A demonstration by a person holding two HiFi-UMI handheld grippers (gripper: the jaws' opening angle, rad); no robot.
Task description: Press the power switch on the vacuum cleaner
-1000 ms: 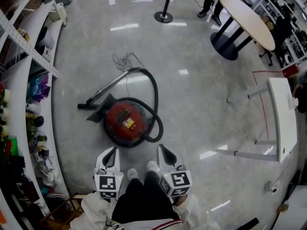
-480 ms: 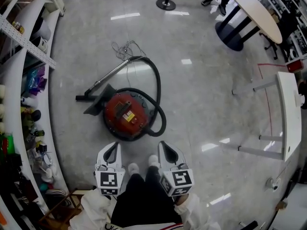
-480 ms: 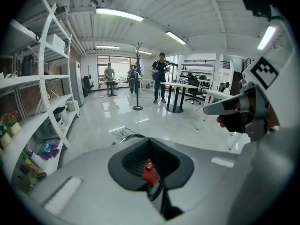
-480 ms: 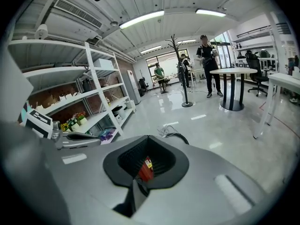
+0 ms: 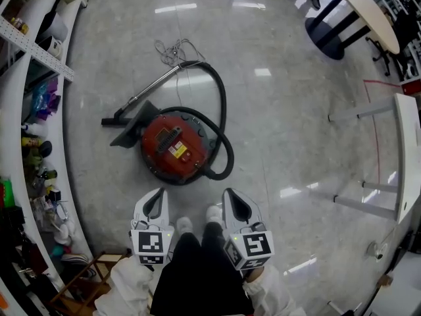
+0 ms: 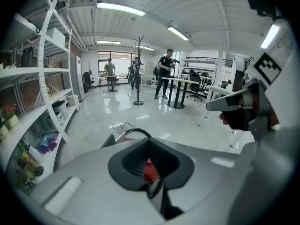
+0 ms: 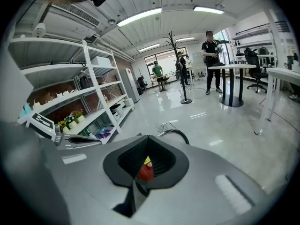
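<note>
Floor [image 5: 194, 199] open before vacuum cleaner [image 5: 174, 147]; hose [image 5: 225, 107] rings right side; shelves [image 5: 39, 110] left.

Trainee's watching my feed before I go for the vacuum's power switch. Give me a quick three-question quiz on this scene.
1. True or false: the left tongs and right tongs are touching the red vacuum cleaner.
2. The shelves stand on which side of the vacuum cleaner? A: the person's left. B: the person's right. C: beyond it.
3. Fill in: both tongs are ___ (open or shut).
Key: 1 false; 2 A; 3 shut.
</note>
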